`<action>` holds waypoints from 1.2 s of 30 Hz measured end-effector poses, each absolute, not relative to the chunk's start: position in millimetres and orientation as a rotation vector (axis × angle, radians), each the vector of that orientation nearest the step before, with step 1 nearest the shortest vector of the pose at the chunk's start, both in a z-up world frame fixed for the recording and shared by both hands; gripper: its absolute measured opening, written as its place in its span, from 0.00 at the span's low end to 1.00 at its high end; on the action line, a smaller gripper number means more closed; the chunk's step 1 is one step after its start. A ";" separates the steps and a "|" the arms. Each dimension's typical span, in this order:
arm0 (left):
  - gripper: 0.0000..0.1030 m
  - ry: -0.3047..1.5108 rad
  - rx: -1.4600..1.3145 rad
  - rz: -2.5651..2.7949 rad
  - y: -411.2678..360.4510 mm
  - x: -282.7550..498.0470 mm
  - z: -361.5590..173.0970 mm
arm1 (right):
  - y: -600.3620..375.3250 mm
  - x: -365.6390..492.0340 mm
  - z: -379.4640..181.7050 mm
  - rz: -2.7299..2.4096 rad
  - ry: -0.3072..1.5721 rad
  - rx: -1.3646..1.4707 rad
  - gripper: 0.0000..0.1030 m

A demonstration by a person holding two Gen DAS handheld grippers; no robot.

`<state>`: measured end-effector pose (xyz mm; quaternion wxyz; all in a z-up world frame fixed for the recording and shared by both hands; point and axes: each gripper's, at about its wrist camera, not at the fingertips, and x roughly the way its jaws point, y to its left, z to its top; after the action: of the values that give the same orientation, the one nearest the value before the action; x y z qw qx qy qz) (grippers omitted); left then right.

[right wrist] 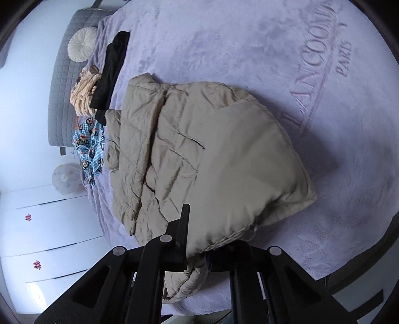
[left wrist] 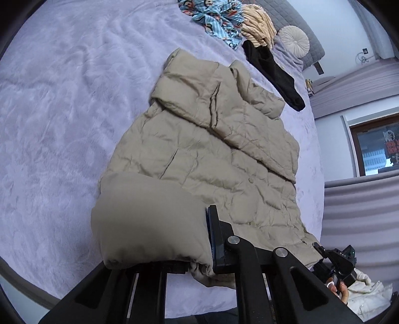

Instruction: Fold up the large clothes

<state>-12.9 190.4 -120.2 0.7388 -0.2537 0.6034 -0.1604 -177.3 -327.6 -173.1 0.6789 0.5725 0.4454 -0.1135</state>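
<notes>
A beige quilted puffer jacket lies on the lilac bedspread, sleeves folded in over its body. My left gripper is shut on the jacket's near hem, which bulges up over the left finger and hides it. My right gripper is shut on the hem's other corner of the jacket, lifted fabric covering its right finger. The right gripper also shows in the left wrist view at the hem's right corner.
At the head of the bed lie a black garment, a blue monkey-print garment, a cream striped one and a round white cushion. A window is on the right. White wardrobe doors stand beside the bed.
</notes>
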 end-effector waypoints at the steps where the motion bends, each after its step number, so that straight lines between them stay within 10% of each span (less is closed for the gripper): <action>1: 0.12 1.303 -0.554 -0.357 188.9 -6.6 -113.3 | -328.7 -170.5 -165.8 -0.243 0.997 1.267 0.09; 21: 0.09 0.986 -0.545 -0.249 154.4 114.1 -22.2 | -365.2 22.5 -63.2 0.070 0.943 0.958 0.08; 36: 0.09 1.124 -0.451 -0.154 125.5 253.3 -124.1 | -373.0 169.0 -127.3 0.032 1.058 0.838 0.08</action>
<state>253.3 125.5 -124.1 0.8193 -0.2119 0.5278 -0.0722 169.0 -373.0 -127.3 0.7805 0.3880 0.4899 0.0150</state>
